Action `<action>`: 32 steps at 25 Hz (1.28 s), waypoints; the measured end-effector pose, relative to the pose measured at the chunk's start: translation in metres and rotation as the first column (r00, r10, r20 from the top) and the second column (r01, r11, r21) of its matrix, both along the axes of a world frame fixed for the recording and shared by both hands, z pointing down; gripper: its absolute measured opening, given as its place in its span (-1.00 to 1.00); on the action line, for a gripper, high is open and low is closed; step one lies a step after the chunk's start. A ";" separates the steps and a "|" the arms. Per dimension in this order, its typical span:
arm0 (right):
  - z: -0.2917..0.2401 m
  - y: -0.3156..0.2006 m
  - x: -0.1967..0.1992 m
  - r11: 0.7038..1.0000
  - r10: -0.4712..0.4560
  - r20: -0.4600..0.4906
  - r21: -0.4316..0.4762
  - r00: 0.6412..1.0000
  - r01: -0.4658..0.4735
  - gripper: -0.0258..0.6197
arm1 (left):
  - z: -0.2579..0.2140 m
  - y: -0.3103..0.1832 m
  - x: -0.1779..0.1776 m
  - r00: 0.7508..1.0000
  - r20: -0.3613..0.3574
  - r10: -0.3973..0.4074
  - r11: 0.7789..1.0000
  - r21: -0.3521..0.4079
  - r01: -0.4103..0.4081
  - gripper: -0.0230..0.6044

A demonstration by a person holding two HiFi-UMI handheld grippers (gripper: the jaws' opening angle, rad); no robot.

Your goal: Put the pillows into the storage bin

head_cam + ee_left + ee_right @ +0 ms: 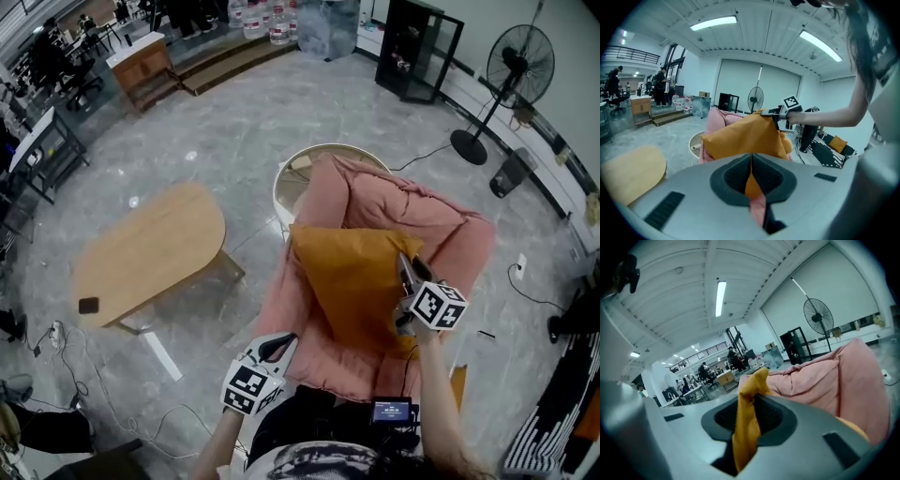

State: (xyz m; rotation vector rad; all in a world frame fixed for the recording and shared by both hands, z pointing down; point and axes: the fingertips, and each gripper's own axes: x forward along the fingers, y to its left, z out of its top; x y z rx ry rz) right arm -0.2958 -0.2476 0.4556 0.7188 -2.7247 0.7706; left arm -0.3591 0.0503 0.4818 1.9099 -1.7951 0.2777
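An orange pillow (pixel 352 277) lies raised against a big pink pillow (pixel 412 211), both in front of the round white storage bin (pixel 281 183). My left gripper (pixel 277 349) is at the pillows' near lower edge. In the left gripper view its jaws (pixel 751 174) are shut on a fold of the orange pillow (pixel 745 136), with pink cloth caught below it. My right gripper (pixel 405 267) holds the orange pillow's right corner. In the right gripper view that gripper (pixel 746 420) is shut on the orange cloth (pixel 754 380), with the pink pillow (pixel 834 376) behind. Most of the bin is hidden.
An oval wooden table (pixel 150 248) stands to the left with a small dark object (pixel 88 305) on it. A standing fan (pixel 516 66) and a black cabinet (pixel 417 47) are at the back right. Cables run across the grey floor. People and desks are far left.
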 end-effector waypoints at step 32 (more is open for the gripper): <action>-0.164 0.207 0.197 0.991 -0.060 0.350 0.131 0.935 0.015 -0.85 | -0.064 0.087 0.188 0.996 0.084 0.035 0.993 0.111 -0.044 -0.88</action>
